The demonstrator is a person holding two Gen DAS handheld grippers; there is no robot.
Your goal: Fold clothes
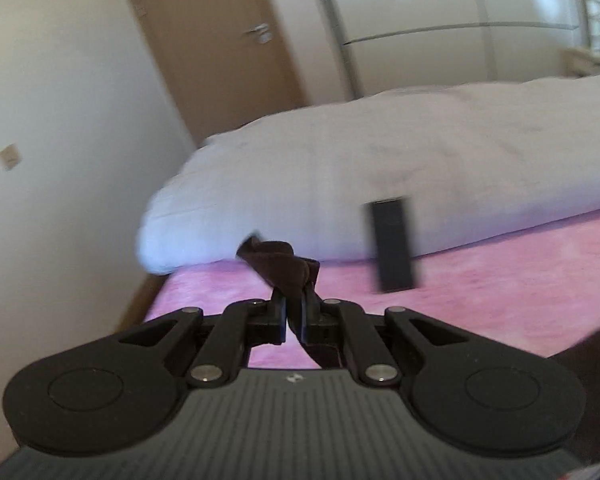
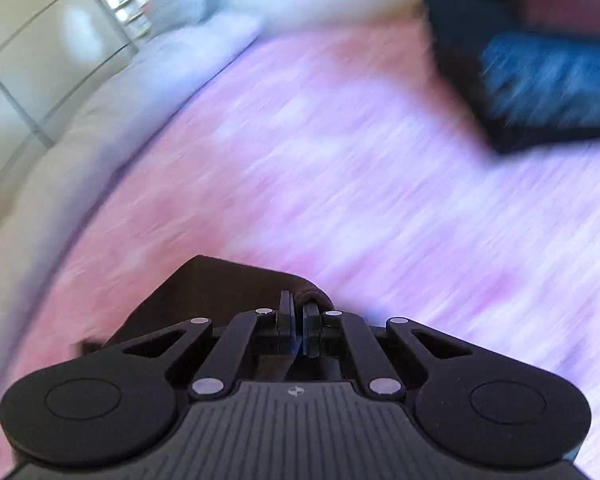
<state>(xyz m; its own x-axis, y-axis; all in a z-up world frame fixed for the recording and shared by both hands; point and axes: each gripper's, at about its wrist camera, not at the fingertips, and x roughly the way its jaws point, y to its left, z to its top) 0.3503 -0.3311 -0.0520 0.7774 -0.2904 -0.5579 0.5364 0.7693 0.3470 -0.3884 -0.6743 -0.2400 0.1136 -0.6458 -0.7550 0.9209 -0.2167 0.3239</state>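
- My left gripper point(image 1: 294, 300): jaws clenched on one bunched dark brown garment point(image 1: 278, 260), lifted above the pink bedspread point(image 1: 480, 280).
- My right gripper point(image 2: 299, 320): jaws clenched on the same brown cloth.
- One white duvet point(image 1: 380, 168); one black remote point(image 1: 392, 244) beside it.
- One blurred folded stack point(image 2: 540, 64).

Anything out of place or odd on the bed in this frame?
One thing: a black remote-like slab lies on the pink blanket, against the white duvet, on the folding surface. Otherwise both the left gripper and right gripper are shut on dark brown cloth, as expected.
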